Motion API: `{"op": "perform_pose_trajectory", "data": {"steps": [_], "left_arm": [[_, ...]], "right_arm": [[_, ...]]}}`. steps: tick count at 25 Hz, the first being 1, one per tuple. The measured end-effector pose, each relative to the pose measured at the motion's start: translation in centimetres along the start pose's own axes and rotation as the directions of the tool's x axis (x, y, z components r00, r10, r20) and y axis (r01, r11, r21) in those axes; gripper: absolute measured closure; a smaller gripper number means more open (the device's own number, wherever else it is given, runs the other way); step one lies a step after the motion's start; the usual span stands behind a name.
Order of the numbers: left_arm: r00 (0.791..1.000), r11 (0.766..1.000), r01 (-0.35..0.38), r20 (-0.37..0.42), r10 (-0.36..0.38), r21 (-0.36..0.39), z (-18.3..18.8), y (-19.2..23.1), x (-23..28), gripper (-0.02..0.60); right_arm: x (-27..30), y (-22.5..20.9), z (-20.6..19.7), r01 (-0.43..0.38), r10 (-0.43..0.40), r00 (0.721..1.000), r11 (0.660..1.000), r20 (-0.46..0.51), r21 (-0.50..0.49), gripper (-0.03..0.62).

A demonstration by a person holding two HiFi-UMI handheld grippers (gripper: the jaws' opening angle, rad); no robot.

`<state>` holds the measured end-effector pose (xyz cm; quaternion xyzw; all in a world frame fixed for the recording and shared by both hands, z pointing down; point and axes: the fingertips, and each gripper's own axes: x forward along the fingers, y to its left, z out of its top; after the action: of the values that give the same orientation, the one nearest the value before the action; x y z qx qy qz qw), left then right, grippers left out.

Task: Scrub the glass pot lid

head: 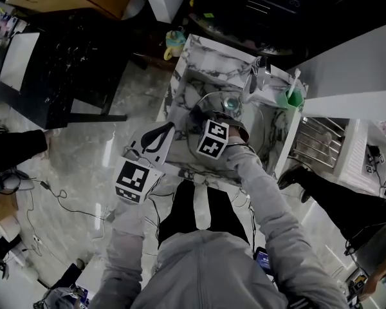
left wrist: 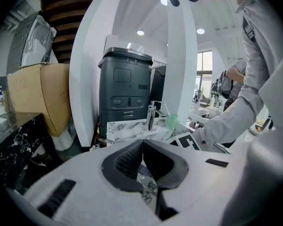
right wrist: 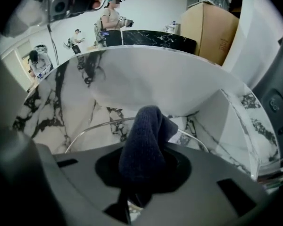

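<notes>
navy cloth (right wrist: 144, 135) right up front, bunched and pinched hard in the right gripper (right wrist: 141, 171), jaws closed down on it, loose end poking forward. just under that tip curves the rim of the lid (right wrist: 85, 130), lying down in the marble sink (right wrist: 61, 93). does cloth meet glass? can't tell from here.

head view now: the right gripper sits right over the lid, grey sleeve (head: 264, 192) reaching in from the sink's near edge, and the lid's knob (head: 231, 102) shows just past the gripper.

over to the left gripper (left wrist: 142, 145): held off the sink, just beside its near left corner, jaws pressed together tip to tip, nothing between them. it looks across the sink top to the tap (left wrist: 151, 117) at the back rim, with a green cup (left wrist: 172, 121) just beside the tap.

further back, a dark grey unit (left wrist: 125, 86) stands between two white pillars (left wrist: 87, 79). a box (left wrist: 37, 98) sits to its left, above a black marbled counter (left wrist: 14, 140).

right of the sink in the head view, a metal rack (head: 318, 140). and at the far end of the right gripper view, past the black counter, people (right wrist: 111, 18) stand well back in the room.
</notes>
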<state>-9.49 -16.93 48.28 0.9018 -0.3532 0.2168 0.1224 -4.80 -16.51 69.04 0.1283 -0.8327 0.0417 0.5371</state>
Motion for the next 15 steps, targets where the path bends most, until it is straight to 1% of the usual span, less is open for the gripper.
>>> {"op": "perform_pose_trajectory", "data": {"steps": [4, 8, 12, 15], "left_arm": [[1.000, 1.000, 0.000, 0.001, 0.000, 0.002, -0.1, -0.4, -0.2, 0.555], [1.000, 1.000, 0.000, -0.002, 0.000, 0.004, -0.2, -0.8, -0.5, 0.555], [1.000, 1.000, 0.003, -0.004, -0.003, 0.010, -0.3, -1.2, -0.6, 0.555], [1.000, 1.000, 0.008, -0.002, -0.008, 0.012, -0.3, -1.6, -0.5, 0.555]], "right_arm": [[0.1, 2.5, 0.4, -0.062, 0.062, 0.998, 0.994, -0.005, -0.094, 0.516], [-0.2, 4.8, 0.5, -0.129, 0.131, 0.991, 0.980, -0.002, -0.149, 0.516], [-0.9, 7.3, 0.0, -0.227, 0.230, 0.973, 0.954, -0.007, -0.197, 0.516], [-1.4, 8.7, -0.9, -0.280, 0.283, 0.959, 0.932, -0.022, -0.230, 0.516]]}}
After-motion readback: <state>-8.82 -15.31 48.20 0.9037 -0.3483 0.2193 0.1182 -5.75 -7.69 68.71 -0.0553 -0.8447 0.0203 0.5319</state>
